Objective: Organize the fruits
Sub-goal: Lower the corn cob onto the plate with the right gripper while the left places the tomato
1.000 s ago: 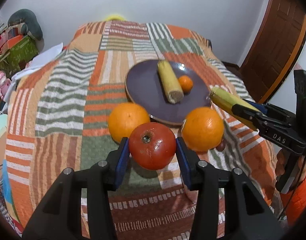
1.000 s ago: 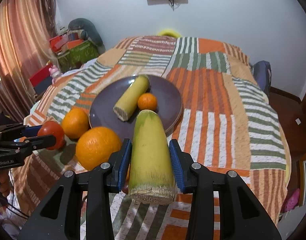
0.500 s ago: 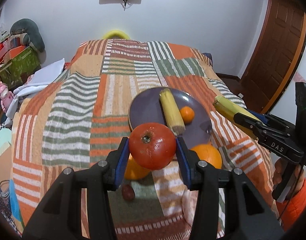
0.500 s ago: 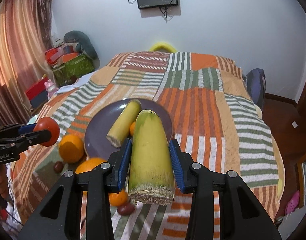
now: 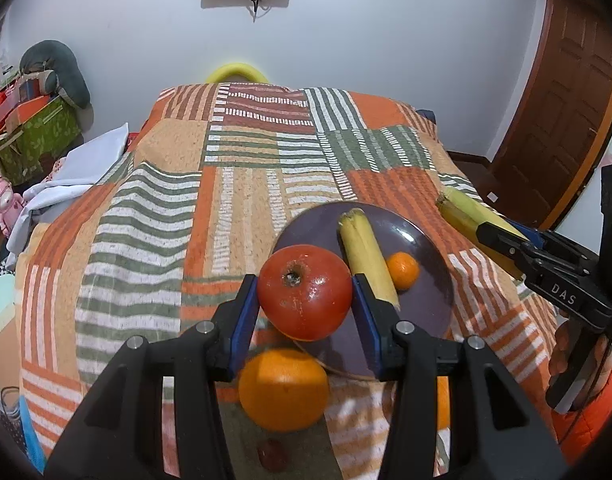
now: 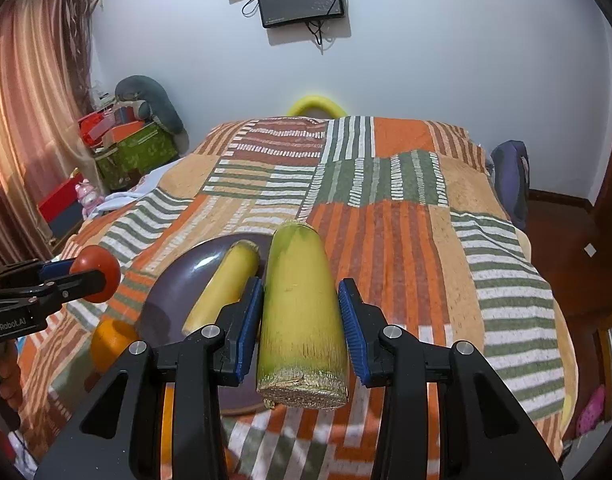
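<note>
Fruits are split between the air and the bed: a red tomato [image 5: 305,292] is clamped in the left hand-held gripper [image 5: 306,300], held above the near-left rim of the purple plate [image 5: 433,280], and a thick yellow-green stalk piece [image 6: 302,316] is clamped lengthwise in the right hand-held gripper [image 6: 302,320], off the plate's right side. On the plate lie a second stalk piece [image 5: 365,256] and, touching its right flank, a small mandarin [image 5: 403,270]. A large orange [image 5: 284,388] sits on the bedspread [image 5: 234,200] just near of the plate, with a small dark fruit [image 5: 270,454] nearer still.

To place well, I would judge the bare left part of the plate the tomato's spot: lower it until it rests before loosening, since it is round and the soft bed lets the plate tip. The held stalk should go down parallel to the one there, on the far-right bare part, one hand at a time so the two tools do not meet.
</note>
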Demonstrator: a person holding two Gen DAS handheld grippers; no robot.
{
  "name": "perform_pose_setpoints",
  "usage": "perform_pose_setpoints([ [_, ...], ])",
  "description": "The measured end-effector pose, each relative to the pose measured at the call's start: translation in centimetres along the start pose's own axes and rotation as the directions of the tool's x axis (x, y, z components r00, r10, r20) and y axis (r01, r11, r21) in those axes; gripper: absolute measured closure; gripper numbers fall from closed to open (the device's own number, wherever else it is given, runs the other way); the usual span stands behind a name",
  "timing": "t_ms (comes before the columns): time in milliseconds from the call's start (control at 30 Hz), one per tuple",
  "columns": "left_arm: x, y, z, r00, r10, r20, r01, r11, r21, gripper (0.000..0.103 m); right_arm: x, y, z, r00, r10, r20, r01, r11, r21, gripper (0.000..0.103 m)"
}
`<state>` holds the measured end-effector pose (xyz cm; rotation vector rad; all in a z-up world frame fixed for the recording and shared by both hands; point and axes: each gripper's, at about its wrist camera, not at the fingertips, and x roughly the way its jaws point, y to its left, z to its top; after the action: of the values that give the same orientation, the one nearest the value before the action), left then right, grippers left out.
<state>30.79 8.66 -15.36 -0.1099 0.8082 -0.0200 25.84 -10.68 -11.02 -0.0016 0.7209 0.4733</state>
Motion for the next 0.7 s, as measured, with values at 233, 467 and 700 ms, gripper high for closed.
perform_pose_setpoints([
  [233, 3.6, 0.4, 1.6, 0.999, 0.000, -0.038, 0.000, 1.000, -0.004, 0.057, 2.4, -0.1, 0.3, 1.000, 0.007, -0.020, -0.007, 1.000, -0.007, 0.067],
  [467, 6.8, 0.1, 2.5, 0.996, -0.025, -0.084, 0.023, 0.999, -0.030, 0.057, 4.5, 0.2, 0.2, 0.999, 0.006, -0.048, -0.008, 1.000, -0.029, 0.067],
  [700, 9.2, -0.7, 2.7, 0.991, -0.009, -0.134, 0.007, 1.000, -0.016, 0.057, 5.9, 0.5, -0.2, 0.996, 0.009, -0.089, -0.013, 0.998, -0.053, 0.067],
])
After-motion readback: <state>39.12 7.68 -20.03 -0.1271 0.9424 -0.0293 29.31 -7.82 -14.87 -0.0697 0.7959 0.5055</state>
